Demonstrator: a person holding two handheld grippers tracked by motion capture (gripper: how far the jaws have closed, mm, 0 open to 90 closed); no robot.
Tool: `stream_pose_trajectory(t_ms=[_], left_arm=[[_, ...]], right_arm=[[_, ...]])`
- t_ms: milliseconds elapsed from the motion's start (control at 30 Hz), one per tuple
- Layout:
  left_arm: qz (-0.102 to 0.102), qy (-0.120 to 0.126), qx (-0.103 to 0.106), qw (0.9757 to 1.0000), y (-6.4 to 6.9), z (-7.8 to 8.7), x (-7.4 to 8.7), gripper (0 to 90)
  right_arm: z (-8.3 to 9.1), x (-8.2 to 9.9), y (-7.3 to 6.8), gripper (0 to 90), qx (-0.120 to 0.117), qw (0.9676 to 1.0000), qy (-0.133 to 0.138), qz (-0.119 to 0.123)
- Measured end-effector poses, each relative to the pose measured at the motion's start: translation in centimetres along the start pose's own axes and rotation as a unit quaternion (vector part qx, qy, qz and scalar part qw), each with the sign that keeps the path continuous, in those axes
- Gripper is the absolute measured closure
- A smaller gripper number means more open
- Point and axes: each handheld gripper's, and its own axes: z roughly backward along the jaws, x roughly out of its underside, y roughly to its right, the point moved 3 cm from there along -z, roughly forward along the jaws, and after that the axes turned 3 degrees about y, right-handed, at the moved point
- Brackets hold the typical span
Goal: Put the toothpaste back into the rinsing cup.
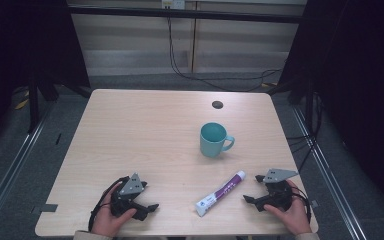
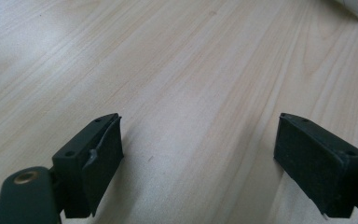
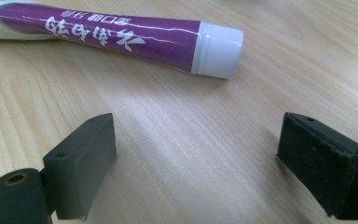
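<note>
A light wooden worktop (image 1: 145,130) is sitting in the middle of the room. A teal mug (image 1: 214,140) is standing upright on it, handle pointing right. Near the front edge, a purple and white tube (image 1: 221,193) is lying flat, its white cap (image 3: 218,50) pointing toward the mug. A small dark round spot (image 1: 217,104) is showing near the back edge.

In your right gripper view the top and left edges are cropping the toothpaste tube (image 3: 121,35), leaving its upside-down lettering unreadable. In your left gripper view only its white corner (image 2: 356,8) is showing. The high view's bottom edge is cutting your forearms.
</note>
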Motion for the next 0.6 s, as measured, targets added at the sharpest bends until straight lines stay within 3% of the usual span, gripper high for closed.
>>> stream_pose_trajectory(t_ms=[167,300,433,467,500,533,567,600], left_arm=[[0.0,0.001,0.001,1.0,0.0,0.0,0.0,14.9],[0.001,0.001,0.001,1.0,0.0,0.0,0.0,14.9],[0.0,0.001,0.0,1.0,0.0,0.0,0.0,14.9],[0.0,0.001,0.0,1.0,0.0,0.0,0.0,14.9],[0.0,0.001,0.0,1.0,0.0,0.0,0.0,15.0],[-0.002,0.0,0.0,1.0,0.0,0.0,0.0,15.0],[-0.002,0.0,0.0,1.0,0.0,0.0,0.0,14.9],[-0.002,0.0,0.0,1.0,0.0,0.0,0.0,15.0]], right_arm=[[0.0,0.0,0.0,10.5,-0.001,1.0,-0.001,-0.001],[0.0,-0.6,-0.2,11.5,-0.002,0.9996,-0.027,0.012],[0.1,-1.4,-0.8,12.7,-0.007,0.9967,-0.059,0.056],[0.0,-2.0,-1.0,13.1,-0.009,0.9939,-0.076,0.08],[0.0,-2.0,-1.0,13.1,-0.009,0.9939,-0.076,0.08],[0.1,-2.8,-1.1,13.4,-0.015,0.9906,-0.085,0.106],[0.1,-2.8,-1.1,13.4,-0.015,0.9906,-0.085,0.106],[0.1,-3.7,-1.3,13.6,-0.016,0.9872,-0.095,0.127]])
